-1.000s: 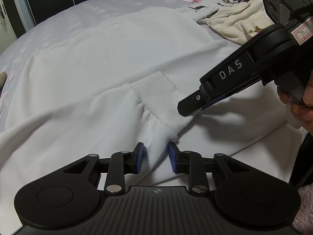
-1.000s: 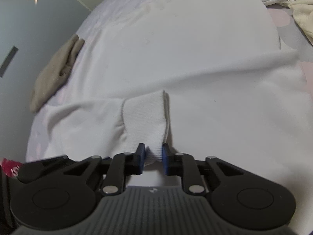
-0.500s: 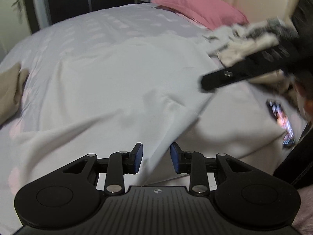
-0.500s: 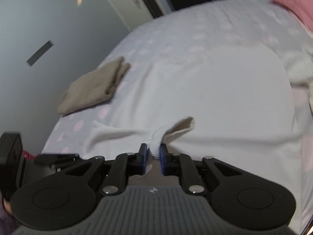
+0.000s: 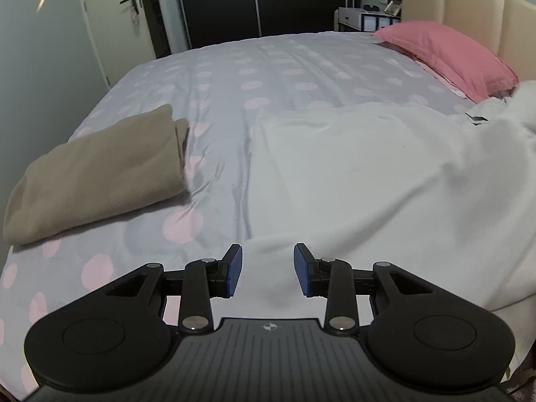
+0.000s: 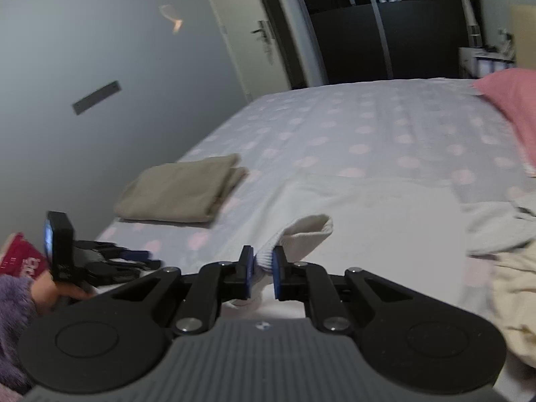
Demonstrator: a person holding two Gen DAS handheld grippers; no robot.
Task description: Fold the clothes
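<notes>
The right gripper is clamped on the ribbed cuff of a white sweatshirt, the knit band pinched between its blue pads and rising a little past the fingertips, its open end tipped up and to the right. The rest of the garment lies spread over the bed just ahead of that gripper and to its right, its far edge straight across the dotted cover. The left gripper has its fingers spread with nothing between them; it hangs over the near left edge of the same white cloth, which fills the space ahead of it and to its right, and whether the pads touch the fabric cannot be told. Ahead and to the left of both grippers, apart from the sweatshirt, rests a folded tan garment on the cover. Far ahead to the right lies a pink pillow against the headboard, and close on the right of the right gripper sits a heap of cream and grey clothes. In the right wrist view the left gripper shows low at the left, held by a hand in a fuzzy purple sleeve
</notes>
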